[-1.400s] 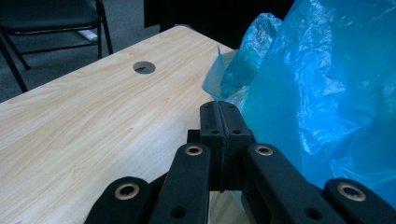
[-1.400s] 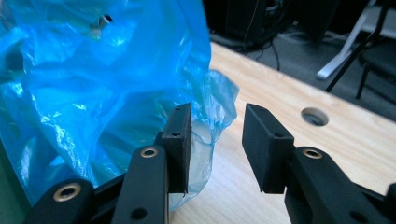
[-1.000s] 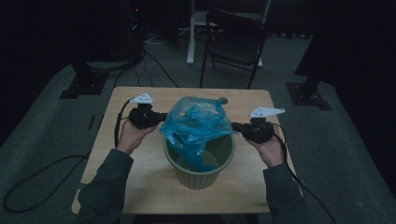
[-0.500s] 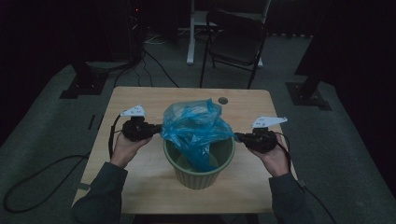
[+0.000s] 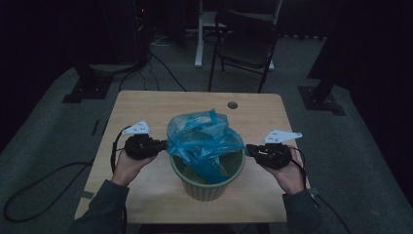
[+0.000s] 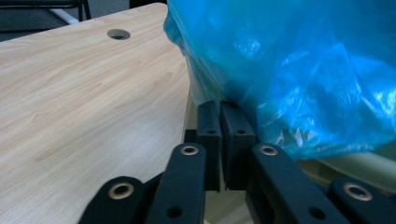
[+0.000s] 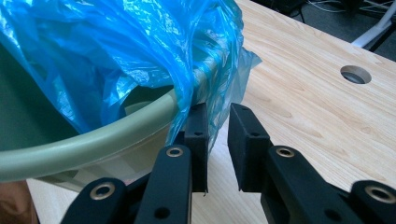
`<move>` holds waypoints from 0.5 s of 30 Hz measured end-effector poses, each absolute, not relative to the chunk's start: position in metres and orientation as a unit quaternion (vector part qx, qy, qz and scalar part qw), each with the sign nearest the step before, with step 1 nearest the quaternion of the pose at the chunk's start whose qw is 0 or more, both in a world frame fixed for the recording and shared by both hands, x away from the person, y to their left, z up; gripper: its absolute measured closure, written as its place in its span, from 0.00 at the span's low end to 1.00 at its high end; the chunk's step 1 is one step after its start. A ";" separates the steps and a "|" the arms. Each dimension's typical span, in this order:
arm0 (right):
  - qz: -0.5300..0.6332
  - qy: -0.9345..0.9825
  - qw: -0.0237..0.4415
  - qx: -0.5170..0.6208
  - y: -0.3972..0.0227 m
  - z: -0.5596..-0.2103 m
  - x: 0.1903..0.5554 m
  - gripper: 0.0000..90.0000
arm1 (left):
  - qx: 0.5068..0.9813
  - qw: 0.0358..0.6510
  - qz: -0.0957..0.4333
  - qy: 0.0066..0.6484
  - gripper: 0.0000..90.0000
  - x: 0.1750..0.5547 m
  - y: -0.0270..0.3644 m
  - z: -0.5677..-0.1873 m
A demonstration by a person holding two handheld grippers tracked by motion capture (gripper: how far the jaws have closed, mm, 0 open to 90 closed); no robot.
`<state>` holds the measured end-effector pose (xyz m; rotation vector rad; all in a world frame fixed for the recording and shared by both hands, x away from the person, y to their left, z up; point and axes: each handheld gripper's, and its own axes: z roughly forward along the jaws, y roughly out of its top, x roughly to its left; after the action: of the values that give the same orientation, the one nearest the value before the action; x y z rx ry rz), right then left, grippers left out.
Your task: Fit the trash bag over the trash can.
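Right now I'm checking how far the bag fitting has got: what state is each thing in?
blue bag: bunched up, partly in the bin, edge draped over the rim on the right.
green bin: upright on the table, not fully lined.
left tongs: jaws nearly shut at the bag's edge.
right tongs: jaws just opened, apart, bag edge loose beside one jaw.

- A bin [image 5: 207,178] stands on the surface [image 5: 146,105], near its front edge.
- A plastic bag [image 5: 202,139] sits in the bin and spills over its rim.
- The left claw [image 5: 163,145] is at the bag's left side, the right claw [image 5: 248,148] at its right.
- A chair [image 5: 246,41] stands on the floor behind the surface.
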<state>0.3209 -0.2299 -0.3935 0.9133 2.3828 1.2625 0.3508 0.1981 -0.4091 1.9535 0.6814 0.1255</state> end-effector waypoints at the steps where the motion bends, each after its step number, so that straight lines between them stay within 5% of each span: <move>1: 0.438 0.828 0.146 0.317 -0.230 -0.394 0.320 0.86 | 0.812 0.509 0.052 0.282 0.95 0.349 0.199 -0.409; 15: 0.436 0.845 0.119 0.287 -0.231 -0.396 0.308 0.82 | 0.820 0.502 0.049 0.269 0.91 0.335 0.195 -0.414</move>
<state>0.3082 -0.2309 -0.3965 0.8377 2.4696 1.2750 0.3346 0.1947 -0.4136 1.9822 0.6491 0.1173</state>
